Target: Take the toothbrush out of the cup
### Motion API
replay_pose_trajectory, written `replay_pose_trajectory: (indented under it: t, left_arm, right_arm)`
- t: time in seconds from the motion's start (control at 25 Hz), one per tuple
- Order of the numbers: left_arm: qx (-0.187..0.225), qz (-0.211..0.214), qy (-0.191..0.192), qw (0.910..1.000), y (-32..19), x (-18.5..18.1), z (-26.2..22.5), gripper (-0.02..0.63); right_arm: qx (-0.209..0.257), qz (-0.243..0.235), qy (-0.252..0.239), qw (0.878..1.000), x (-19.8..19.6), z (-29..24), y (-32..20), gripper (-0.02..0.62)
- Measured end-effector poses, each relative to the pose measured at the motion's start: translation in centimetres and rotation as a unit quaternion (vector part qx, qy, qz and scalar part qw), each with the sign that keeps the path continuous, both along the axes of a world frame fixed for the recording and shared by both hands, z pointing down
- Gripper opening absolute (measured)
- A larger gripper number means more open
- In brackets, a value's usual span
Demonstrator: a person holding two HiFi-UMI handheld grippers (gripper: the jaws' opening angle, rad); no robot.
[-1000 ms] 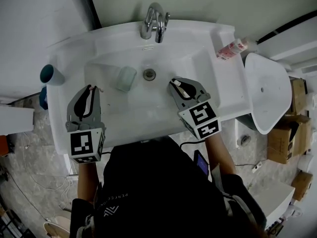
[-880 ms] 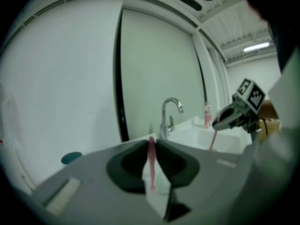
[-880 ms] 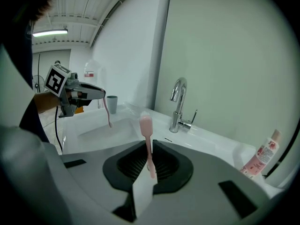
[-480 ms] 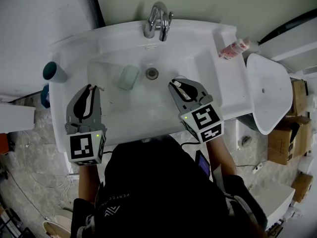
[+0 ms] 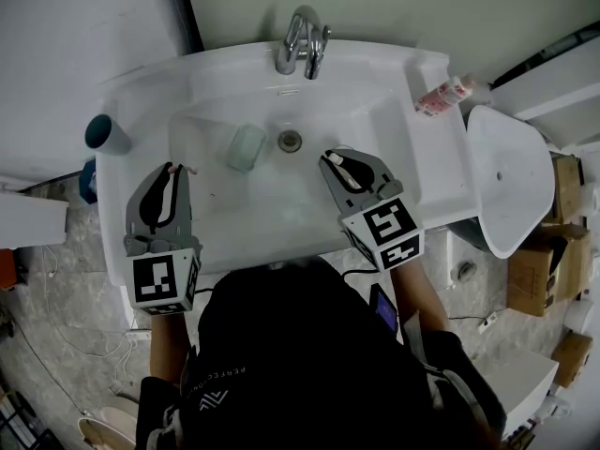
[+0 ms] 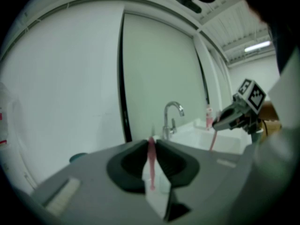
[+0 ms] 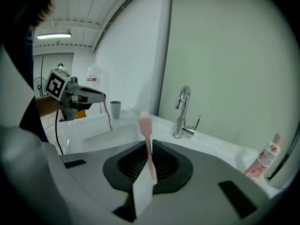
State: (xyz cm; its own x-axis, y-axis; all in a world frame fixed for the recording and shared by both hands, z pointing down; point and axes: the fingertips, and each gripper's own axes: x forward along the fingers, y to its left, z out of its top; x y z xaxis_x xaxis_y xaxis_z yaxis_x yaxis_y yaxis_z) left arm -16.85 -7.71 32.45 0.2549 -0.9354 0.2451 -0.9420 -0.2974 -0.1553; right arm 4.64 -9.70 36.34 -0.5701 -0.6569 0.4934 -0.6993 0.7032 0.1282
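Standing at a white washbasin (image 5: 422, 186), the person held a gripper in each hand over its front part. The left gripper (image 5: 172, 170) was above the basin's left deck. Its jaws were drawn nearly together on the thin handle of a pink toothbrush (image 6: 151, 165). In the left gripper view the handle ran up the narrow gap between the two dark pads.

The right gripper (image 5: 334, 160) hung over the bowl, just right of the drain (image 5: 290, 141). Its jaws were likewise closed on the handle of a second pink toothbrush (image 7: 146, 125), whose head stood upright above the jaw tips in the right gripper view. Each gripper's camera showed the other gripper across the bowl, with a pink length of brush below its jaw tips.

Both brushes were clear of any cup. A pale green cup (image 5: 247, 146) lay on its side in the bowl, just left of the drain and apart from both grippers. A teal cup (image 5: 106, 134) stood upright on the left edge of the basin, beyond the left gripper. The chrome tap (image 5: 302, 43) rose at the middle of the back rim. A white bottle with red print (image 5: 441, 94) was at the back right corner.
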Motion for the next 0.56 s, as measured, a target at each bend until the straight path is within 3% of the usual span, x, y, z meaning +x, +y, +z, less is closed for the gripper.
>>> replay_pose_trajectory:
  t: [0.32,0.56]
  left_arm:
    - [0.003,0.000,0.000,1.0000,0.12,-0.18,-0.17,0.063]
    - [0.015,-0.009,0.021,0.9996,0.24,0.09,-0.98,0.063]
  right_arm:
    - [-0.002,-0.002,-0.006,1.000,-0.24,-0.12,0.07,0.026]
    - [-0.003,0.000,-0.008,1.000,-0.12,0.03,0.33,0.026]
